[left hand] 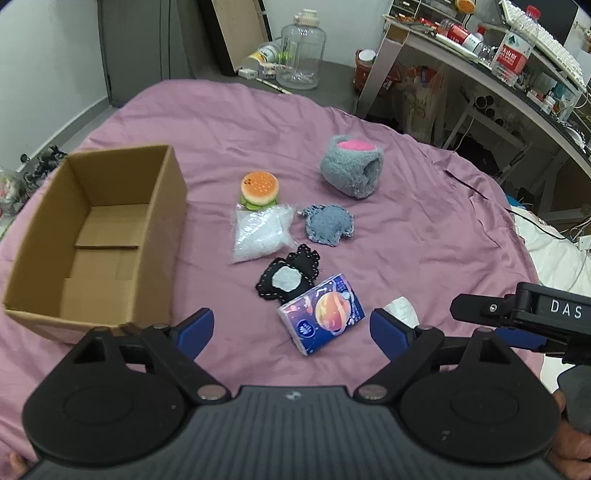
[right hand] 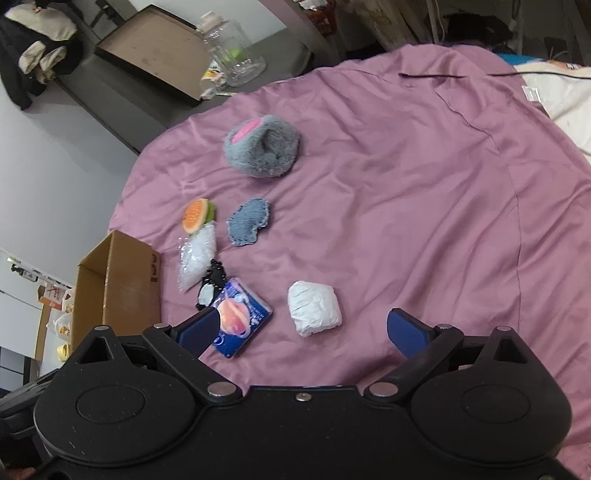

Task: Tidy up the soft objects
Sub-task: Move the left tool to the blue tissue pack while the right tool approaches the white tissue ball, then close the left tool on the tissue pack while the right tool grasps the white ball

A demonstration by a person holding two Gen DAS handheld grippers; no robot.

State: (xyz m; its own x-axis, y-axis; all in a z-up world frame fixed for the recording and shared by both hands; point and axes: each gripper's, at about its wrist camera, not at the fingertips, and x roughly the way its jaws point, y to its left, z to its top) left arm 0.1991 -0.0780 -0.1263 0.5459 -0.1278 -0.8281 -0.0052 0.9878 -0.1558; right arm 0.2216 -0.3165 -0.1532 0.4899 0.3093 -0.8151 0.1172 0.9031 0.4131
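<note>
Soft objects lie on a pink bed sheet (left hand: pixel 424 229): a grey fluffy pouch with a pink patch (left hand: pixel 351 166) (right hand: pixel 262 146), a burger toy (left hand: pixel 259 190) (right hand: pixel 197 215), a clear bag of white beads (left hand: pixel 260 233) (right hand: pixel 195 258), a blue denim patch (left hand: pixel 328 223) (right hand: pixel 248 221), a black patch with a white centre (left hand: pixel 289 276) (right hand: pixel 210 288), a blue tissue pack (left hand: pixel 321 314) (right hand: pixel 240 325) and a white wrapped bundle (left hand: pixel 400 310) (right hand: pixel 314 308). An empty cardboard box (left hand: pixel 99 236) (right hand: pixel 118 288) stands at the left. My left gripper (left hand: pixel 291 332) is open above the tissue pack. My right gripper (right hand: pixel 301 330) is open just short of the white bundle.
A clear glass jar (left hand: pixel 301 51) and a cardboard sheet (left hand: pixel 243 29) stand on the floor beyond the bed. A cluttered desk (left hand: pixel 498 62) runs along the right. A white cloth with cables (left hand: pixel 554 251) lies at the bed's right edge.
</note>
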